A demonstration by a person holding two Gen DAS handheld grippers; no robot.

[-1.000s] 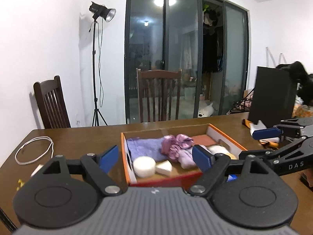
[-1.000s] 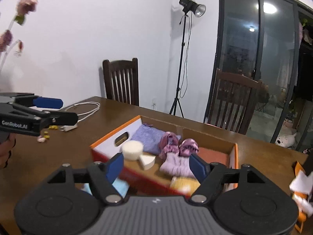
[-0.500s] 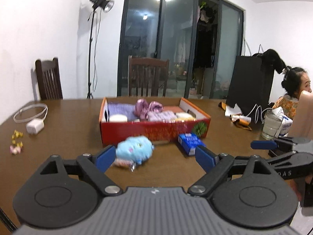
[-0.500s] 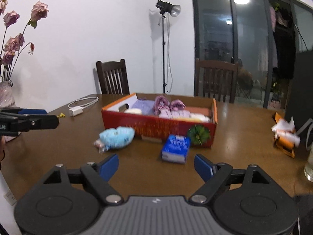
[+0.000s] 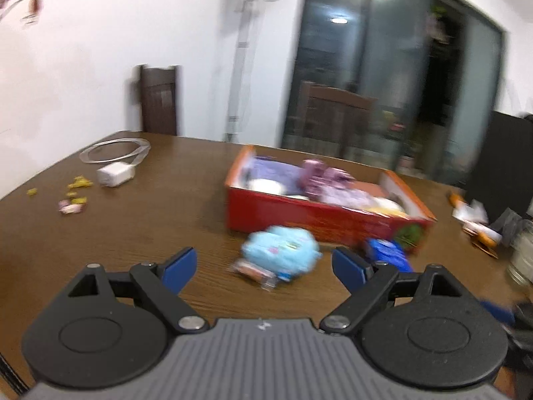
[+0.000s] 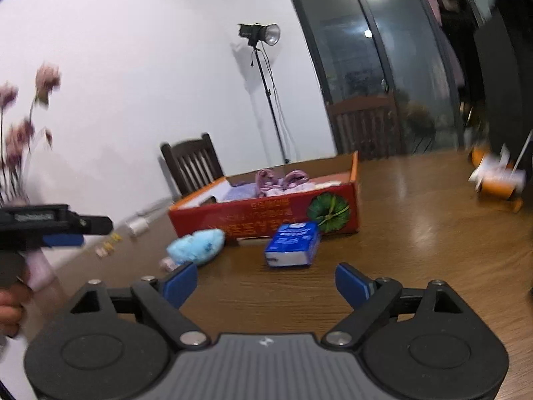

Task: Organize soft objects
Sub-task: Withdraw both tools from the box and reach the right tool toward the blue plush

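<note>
Meanwhile, both pairs of tongs have pulled well back from the red box [image 5: 319,215] compared with a second ago, when each camera looked straight down into it; half a second ago they were already back at the near side of the bench [image 5: 140,226], and now the left view has swung and dropped toward the blue plush toy [image 5: 281,255], which sits framed between the spread blue pads. The left tongs [image 5: 263,266] are wide apart and hold nothing; the right tongs [image 6: 266,283] are likewise spread and empty, facing the blue tissue pack [image 6: 293,245] that lies on the bench just in front of the box. The plush lies on the bench near the box's front wall, outside it, with a small wrapped tag or packet at its near side that is too blurred to name. Inside the box the purple cloth, pink knitted pieces and pale sponges appear to sit as they did. Heavy motion blur in the left view suggests that hand is moving fast. My reading is that the box contents are settled and the work has turned to the two loose items, with the plush as the left hand's likely pick and the pack the right's; neither is touched yet.
</note>
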